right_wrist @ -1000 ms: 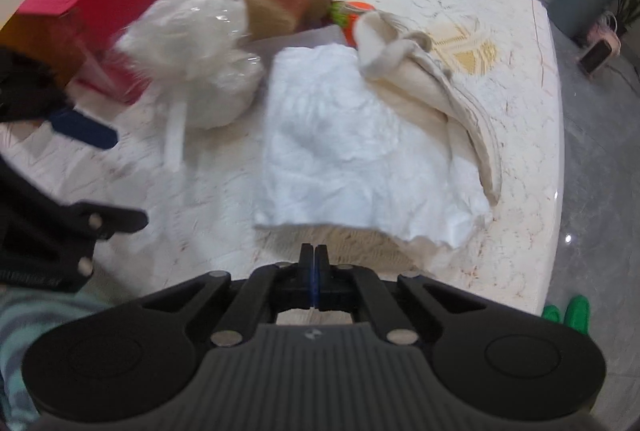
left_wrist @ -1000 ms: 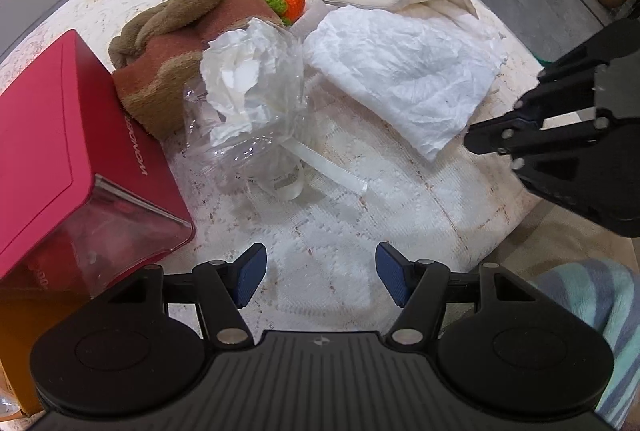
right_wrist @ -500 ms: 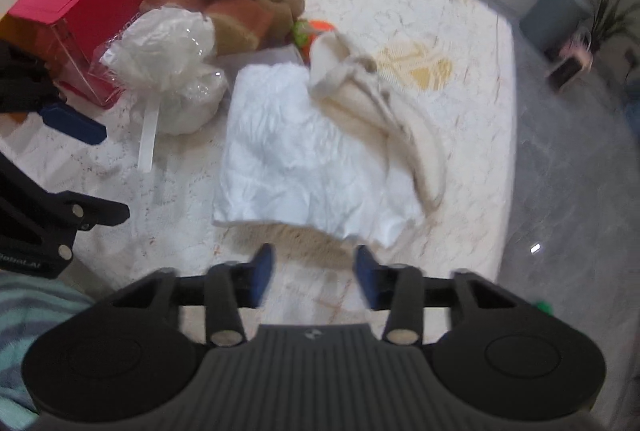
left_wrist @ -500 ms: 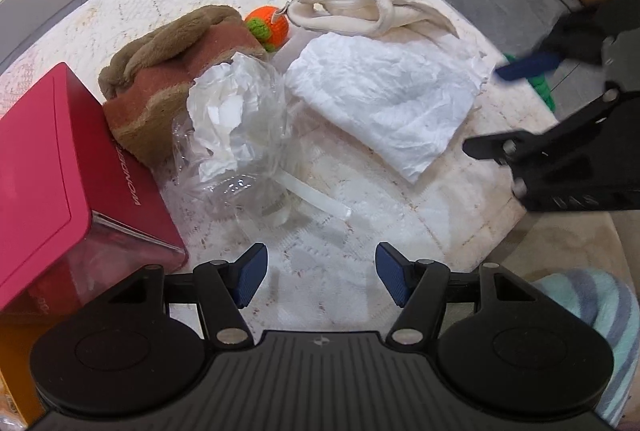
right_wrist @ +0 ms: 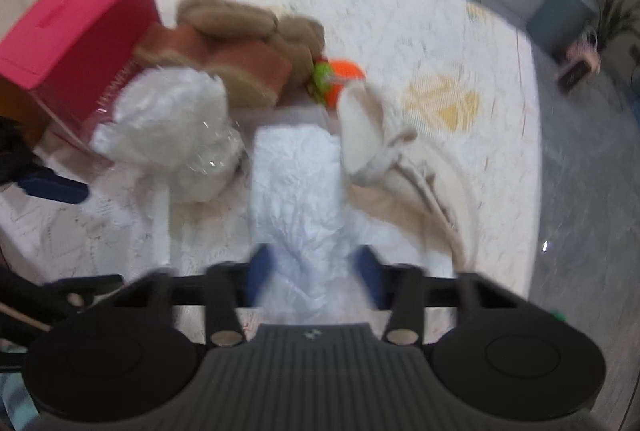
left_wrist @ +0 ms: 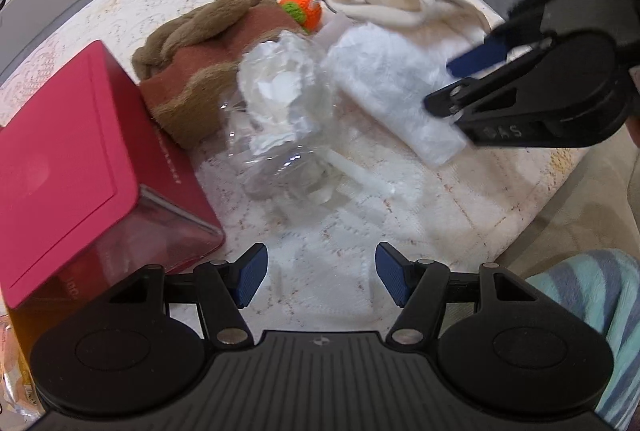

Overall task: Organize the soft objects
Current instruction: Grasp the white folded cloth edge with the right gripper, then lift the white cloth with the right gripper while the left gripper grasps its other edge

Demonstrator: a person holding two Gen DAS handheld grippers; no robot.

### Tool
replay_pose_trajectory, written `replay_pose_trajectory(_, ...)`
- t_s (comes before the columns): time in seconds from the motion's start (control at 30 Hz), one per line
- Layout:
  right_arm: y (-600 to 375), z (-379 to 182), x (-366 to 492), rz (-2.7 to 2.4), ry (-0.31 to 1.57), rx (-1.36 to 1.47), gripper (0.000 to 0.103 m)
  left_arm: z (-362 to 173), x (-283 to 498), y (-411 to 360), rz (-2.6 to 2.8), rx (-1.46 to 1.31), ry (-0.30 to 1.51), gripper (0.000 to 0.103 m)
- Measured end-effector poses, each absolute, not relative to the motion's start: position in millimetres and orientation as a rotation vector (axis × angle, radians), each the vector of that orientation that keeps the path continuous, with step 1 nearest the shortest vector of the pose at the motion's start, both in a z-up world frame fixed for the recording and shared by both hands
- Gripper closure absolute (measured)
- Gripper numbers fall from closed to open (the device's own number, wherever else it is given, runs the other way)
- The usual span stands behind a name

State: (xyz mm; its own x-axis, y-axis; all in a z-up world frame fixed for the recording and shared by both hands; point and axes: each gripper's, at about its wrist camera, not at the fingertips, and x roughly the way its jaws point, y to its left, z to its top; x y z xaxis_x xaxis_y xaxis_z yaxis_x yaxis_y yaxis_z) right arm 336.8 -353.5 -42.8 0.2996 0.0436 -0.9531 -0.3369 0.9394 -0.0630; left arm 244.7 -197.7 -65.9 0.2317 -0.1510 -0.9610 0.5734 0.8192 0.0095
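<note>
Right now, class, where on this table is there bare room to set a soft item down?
Bare tablecloth lies between the left gripper and the clear plastic bag; more lies beyond the knitted orange. The middle is crowded: red box, brown plush, white cloth, cream bag.

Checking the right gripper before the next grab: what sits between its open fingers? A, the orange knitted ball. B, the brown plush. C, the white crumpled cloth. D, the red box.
C: the right gripper is open, straddling the near end of the white cloth.
</note>
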Motion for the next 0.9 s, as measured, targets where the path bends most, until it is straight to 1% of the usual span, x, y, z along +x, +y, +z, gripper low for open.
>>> replay_pose_trajectory(0.03,-355.0,-45.0,335.6,0.248,1.246,-0.265,0.091,-65.1,244.8,-196.4,-0.515,0.4,1.244,0.029)
replay_pose_trajectory(0.07,-355.9,-45.8,333.5,0.241,1.244,-0.265,0.095,-64.5,244.6,-194.9,-0.514,0.399,1.243,0.029)
replay_pose_trajectory(0.1,-356.7,-44.8,330.6,0.236,1.239,-0.269,0.101,-64.1,244.4,-193.8,-0.514,0.398,1.242,0.029)
replay_pose_trajectory(0.27,-349.7,-23.9,306.5,0.266,1.218,-0.285,0.103,-61.1,239.7,-189.9,-0.525,0.396,1.236,0.029)
replay_pose_trajectory(0.4,-332.4,-13.5,282.5,0.369,1.251,-0.267,0.103,-58.3,234.8,-186.1,-0.531,0.397,1.232,0.029)
replay_pose_trajectory(0.57,-312.1,-22.4,265.1,0.423,1.28,-0.292,0.103,-55.4,232.6,-176.8,-0.517,0.399,1.236,0.029)
replay_pose_trajectory(0.67,-317.0,-32.9,269.3,0.388,1.307,-0.279,0.102,-54.5,232.2,-171.9,-0.509,0.396,1.232,0.029)
replay_pose_trajectory(0.7,-320.7,-34.8,271.0,0.372,1.31,-0.27,0.101,-54.6,232.2,-170.1,-0.509,0.394,1.232,0.029)
replay_pose_trajectory(0.73,-323.7,-35.5,271.8,0.361,1.311,-0.265,0.096,-55.2,232.1,-168.9,-0.509,0.393,1.234,0.029)
replay_pose_trajectory(0.8,-330.4,-32.5,272.3,0.352,1.313,-0.249,0.093,-57.0,231.9,-166.5,-0.509,0.394,1.239,0.029)
replay_pose_trajectory(0.87,-334.8,-25.4,271.4,0.34,1.298,-0.24,0.074,-59.5,232.2,-163.7,-0.508,0.395,1.243,0.029)
replay_pose_trajectory(0.9,-335.5,-20.7,270.7,0.334,1.282,-0.248,0.057,-60.7,231.7,-163.4,-0.508,0.396,1.245,0.029)
